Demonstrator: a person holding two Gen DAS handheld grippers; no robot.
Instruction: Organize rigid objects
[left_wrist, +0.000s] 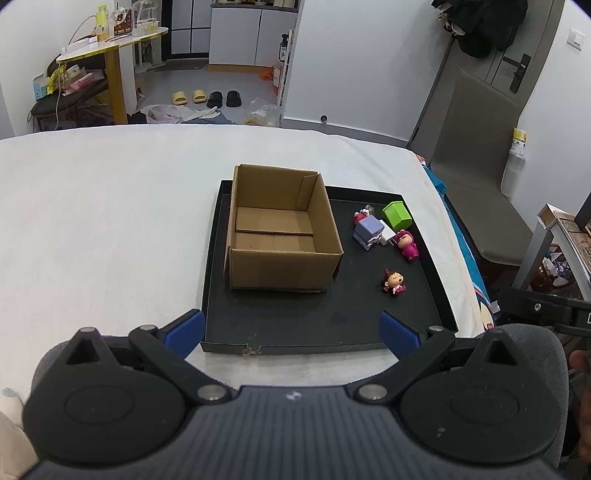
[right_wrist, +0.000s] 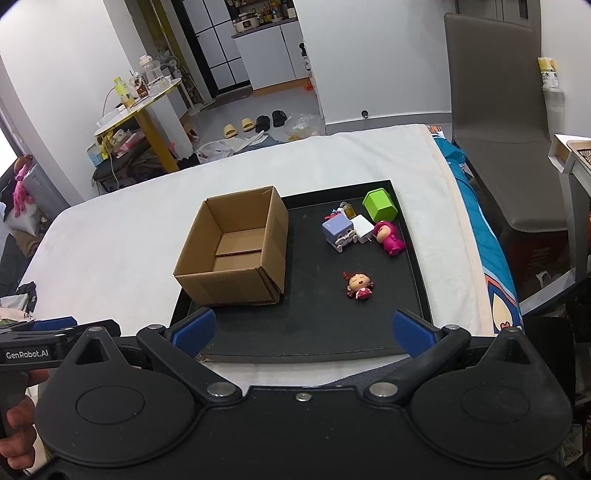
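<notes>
An open, empty cardboard box (left_wrist: 280, 232) (right_wrist: 236, 254) stands on the left part of a black tray (left_wrist: 317, 317) (right_wrist: 314, 321). On the tray's right lie a small doll with brown hair (left_wrist: 394, 281) (right_wrist: 357, 283), a pink figure (left_wrist: 407, 243) (right_wrist: 388, 236), a purple cube toy (left_wrist: 368, 229) (right_wrist: 338, 230), a white block (right_wrist: 362, 225) and a green cup on its side (left_wrist: 397, 215) (right_wrist: 379, 204). My left gripper (left_wrist: 291, 330) is open and empty over the tray's near edge. My right gripper (right_wrist: 303, 332) is open and empty there too.
The tray lies on a table with a white cloth (left_wrist: 110, 221) (right_wrist: 110, 251). A grey chair (left_wrist: 480, 155) (right_wrist: 506, 122) stands to the right. The left gripper's body also shows at the left edge of the right wrist view (right_wrist: 37, 339).
</notes>
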